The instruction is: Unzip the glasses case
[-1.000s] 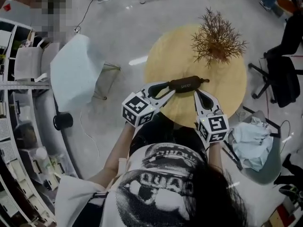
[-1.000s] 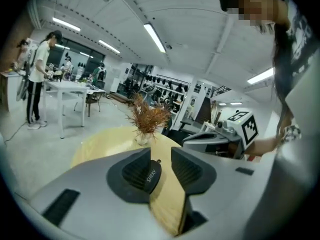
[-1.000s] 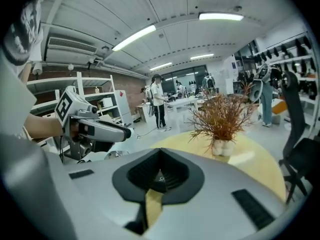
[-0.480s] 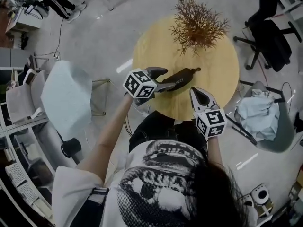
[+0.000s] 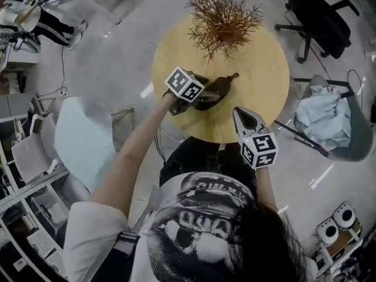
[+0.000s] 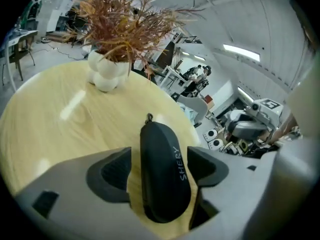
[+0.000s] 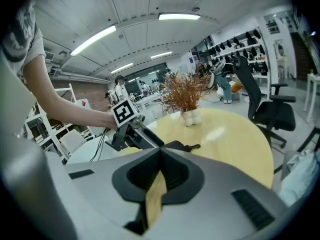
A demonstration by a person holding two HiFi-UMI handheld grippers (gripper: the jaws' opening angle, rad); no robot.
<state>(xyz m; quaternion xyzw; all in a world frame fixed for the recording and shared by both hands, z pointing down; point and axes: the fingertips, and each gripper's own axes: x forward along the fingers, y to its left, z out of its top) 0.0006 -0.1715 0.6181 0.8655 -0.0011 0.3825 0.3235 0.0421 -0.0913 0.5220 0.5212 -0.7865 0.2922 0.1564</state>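
head view: a black glasses case (image 5: 216, 89) lies flat and closed on the round wooden table (image 5: 267, 69), on the person's side of a dried plant (image 5: 222, 17). its zip pull (image 6: 148, 118) is at the far end, towards the plant.

left gripper (image 5: 205, 97): its fingers (image 6: 112, 171) have just been opening and stand wide. the near end of the case sits between them (bare table shows beside the left pad, so there is no squeeze).

right gripper (image 5: 241, 115): its fingers (image 7: 172, 176) are closed together on nothing. it hangs over the table's near edge, to the right of the case and clear of it.
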